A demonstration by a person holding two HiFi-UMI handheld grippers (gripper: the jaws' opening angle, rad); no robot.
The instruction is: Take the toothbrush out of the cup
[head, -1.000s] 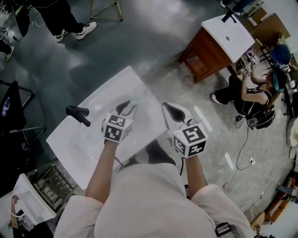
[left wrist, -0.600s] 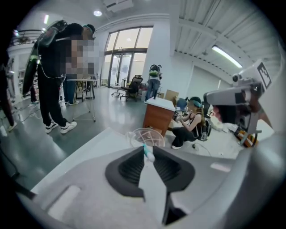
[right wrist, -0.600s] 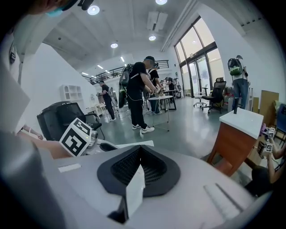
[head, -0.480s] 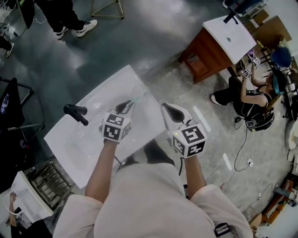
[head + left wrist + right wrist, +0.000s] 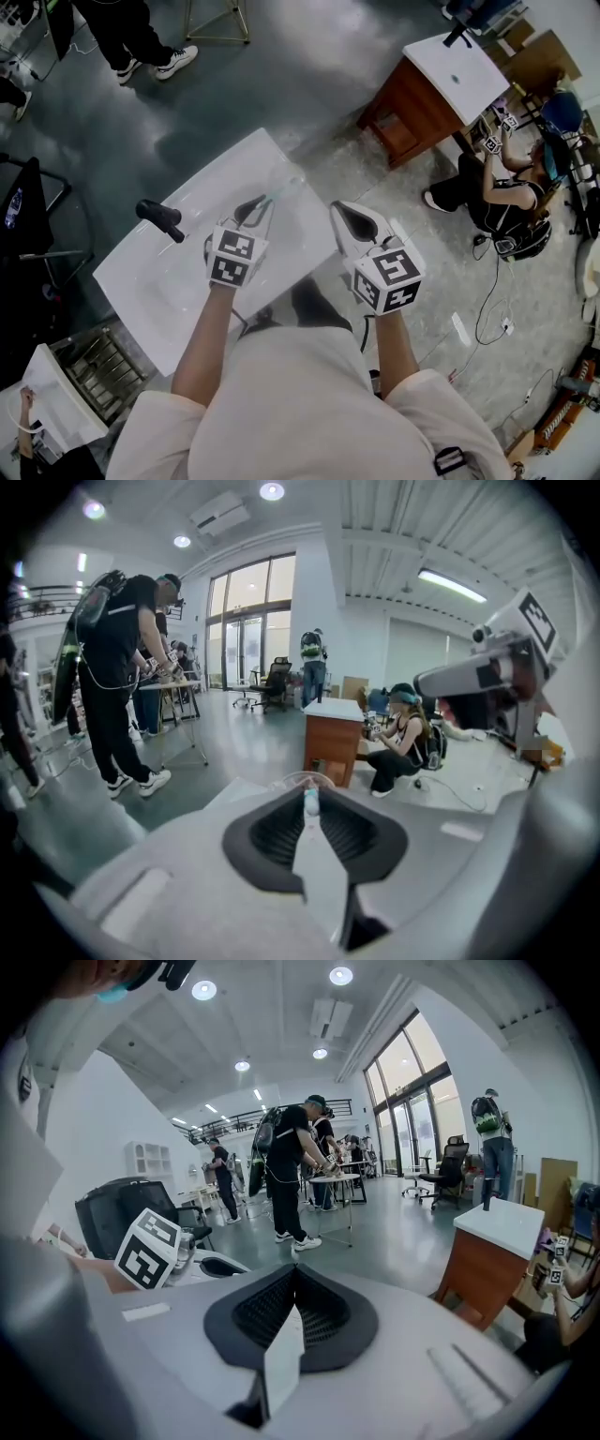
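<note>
Found toothbrush (image 5: 277, 194) pinched at its handle in left gripper (image 5: 259, 206) with jaws just closed onto it, far end seemingly in clear cup (image 5: 284, 780); right gripper (image 5: 345, 217) pressed together, empty; judged light, stiff, slick: hold mid-handle, draw straight.

"What is the person wearing?"

"A loose, pale top (image 5: 300, 403) with short sleeves (image 5: 155, 422)."

"And the tools?"

"The left gripper (image 5: 265, 200) and right gripper (image 5: 338, 207) have white shells. Black ribbed pads (image 5: 323, 1312) line the jaws. Each carries a white cube (image 5: 387, 279) printed with black square markers."
</note>
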